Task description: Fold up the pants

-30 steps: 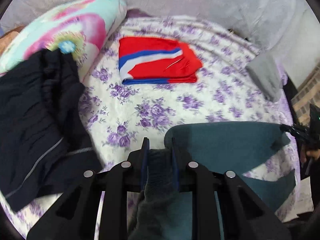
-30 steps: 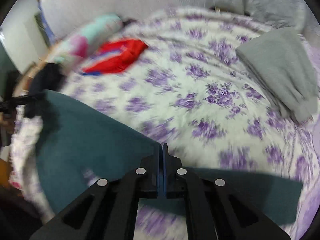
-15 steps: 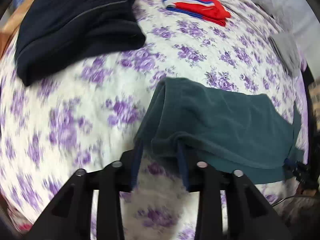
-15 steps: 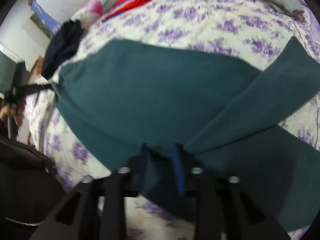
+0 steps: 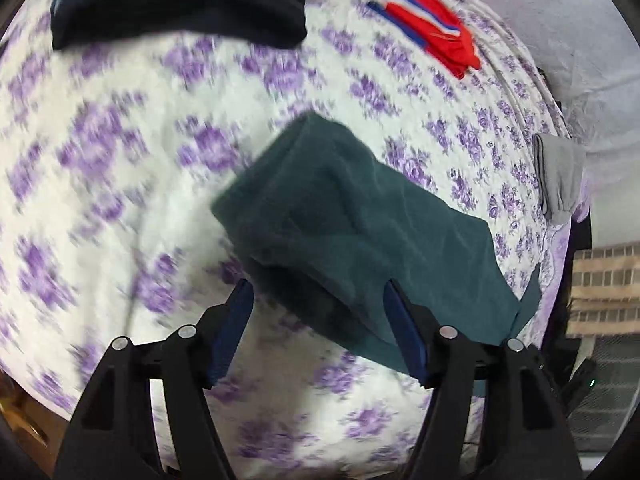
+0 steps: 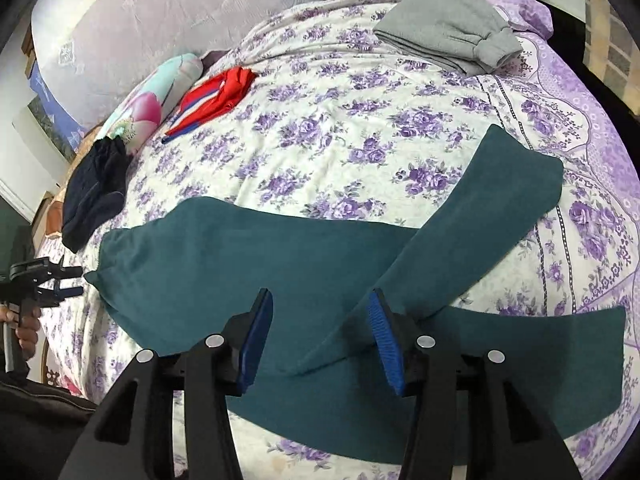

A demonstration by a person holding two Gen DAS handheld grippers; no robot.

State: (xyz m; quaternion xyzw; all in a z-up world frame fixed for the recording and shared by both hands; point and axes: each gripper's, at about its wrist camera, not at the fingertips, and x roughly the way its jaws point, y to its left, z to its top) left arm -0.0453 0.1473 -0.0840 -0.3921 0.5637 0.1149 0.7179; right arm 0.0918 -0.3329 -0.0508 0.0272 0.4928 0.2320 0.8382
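Teal pants [image 6: 248, 264] lie spread across the flowered bed, one leg [image 6: 472, 220] folded diagonally over the rest. My right gripper [image 6: 320, 300] hangs just above the fabric near the front edge. Its jaws are opening and the blue pads touch nothing. In the left wrist view a folded end of the pants [image 5: 352, 216] reaches between the fingers of my left gripper [image 5: 318, 288]. Those jaws are opening too, pads clear of the cloth. The left gripper [image 6: 78, 280] also shows at the far left of the right wrist view, held by a hand [image 6: 24, 328].
A black garment [image 6: 94, 192] lies bunched by a flowered pillow [image 6: 152, 100]. Folded red, white and blue clothing [image 6: 216, 96] and folded grey pants [image 6: 448, 28] sit further back on the bedsheet [image 6: 320, 92]. The bed's edge runs along the right side.
Both grippers were shut on the teal pants and carried them down onto the bed. Both have let go and stand open. The left gripper's view has tilted down.
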